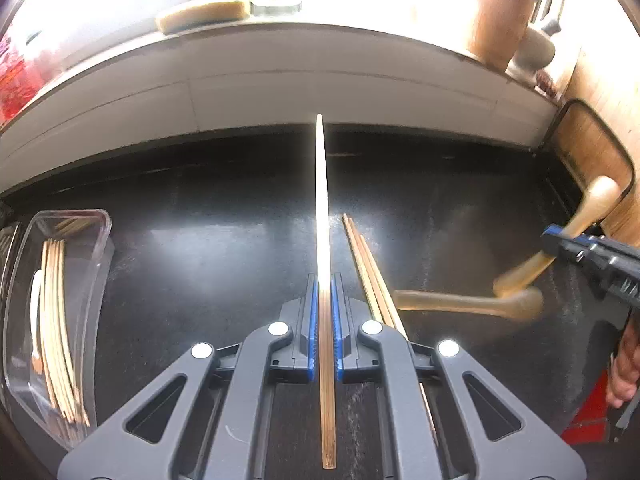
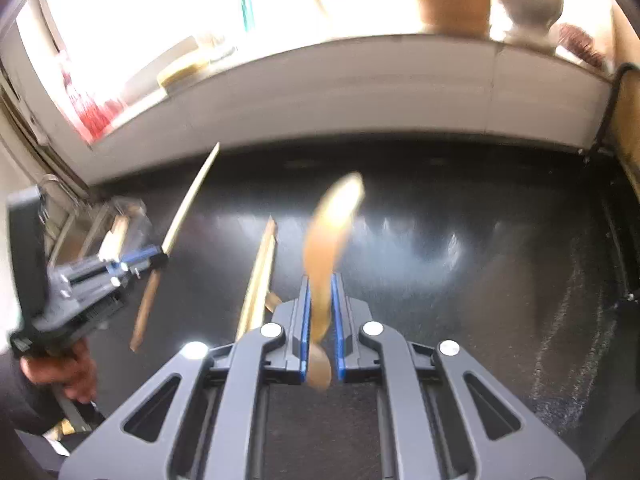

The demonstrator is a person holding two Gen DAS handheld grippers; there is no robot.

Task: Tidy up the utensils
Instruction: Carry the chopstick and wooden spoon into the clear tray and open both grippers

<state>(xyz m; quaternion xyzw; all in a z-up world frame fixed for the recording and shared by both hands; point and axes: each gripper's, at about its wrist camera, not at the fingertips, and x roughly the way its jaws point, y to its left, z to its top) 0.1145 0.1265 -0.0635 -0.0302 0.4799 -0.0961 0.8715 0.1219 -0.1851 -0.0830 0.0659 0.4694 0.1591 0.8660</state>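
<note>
1. Chopstick [image 1: 323, 216] sits clamped in my left tongs [image 1: 324, 300], which are closed tight on it about midway along; its long axis runs straight ahead with the lit tip pointing away from me, and it is lifted off the black bench [image 1: 200, 208].
2. My right tongs [image 2: 320, 300] are closed on a wooden spoon [image 2: 332, 224], gripped on the handle with the bowl pointing up and forward; it is blurred, so I judge it is in motion.
3. I read the step as sorting: one utensil in each hand, both off the bench and ready to be carried to their places.
4. A clear tray [image 1: 100, 224] at my far left already holds a bundle of chopsticks [image 1: 56, 320] lying lengthwise, so my next move calls for swinging left and lining the chopstick up with that bundle before I let go.
5. Loose chopsticks [image 1: 368, 268] lie on the bench just right of my left tongs, pointing away and slightly left, and a second spoon [image 1: 468, 304] lies crosswise beyond them, not yet collected.
</note>
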